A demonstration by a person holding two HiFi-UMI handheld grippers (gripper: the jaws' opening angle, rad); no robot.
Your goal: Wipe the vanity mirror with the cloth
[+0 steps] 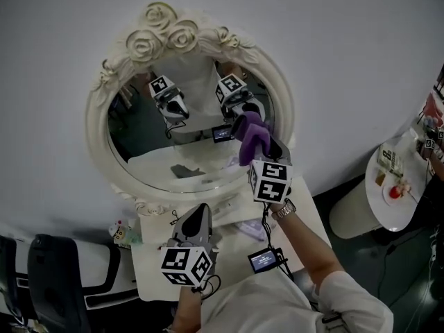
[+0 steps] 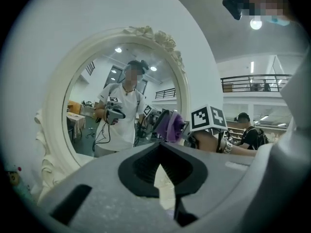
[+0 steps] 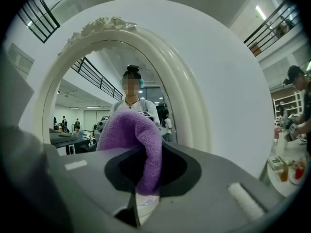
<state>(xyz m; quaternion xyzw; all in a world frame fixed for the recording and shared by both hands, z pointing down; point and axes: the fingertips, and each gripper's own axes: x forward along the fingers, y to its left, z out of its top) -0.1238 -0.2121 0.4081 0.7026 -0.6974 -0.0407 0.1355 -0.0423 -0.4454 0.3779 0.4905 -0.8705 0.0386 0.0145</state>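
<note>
The oval vanity mirror (image 1: 97,134) has a cream frame topped with carved roses and stands on a white table (image 1: 149,272) against the wall. My right gripper (image 1: 258,139) is shut on a purple cloth (image 1: 251,134), held up at the right part of the glass; whether the cloth touches the glass I cannot tell. The right gripper view shows the purple cloth (image 3: 133,142) bunched between the jaws, in front of the mirror frame (image 3: 175,96). My left gripper (image 1: 197,220) hangs low over the table, shut and empty. In its view the mirror (image 2: 53,106) reflects both grippers and the cloth (image 2: 170,126).
A small figurine (image 1: 119,233) stands at the table's left back corner. Flat items (image 1: 253,227) lie on the table under my right arm. A round white side table (image 1: 399,186) with small items stands at the right. A dark chair (image 1: 48,276) sits at the lower left.
</note>
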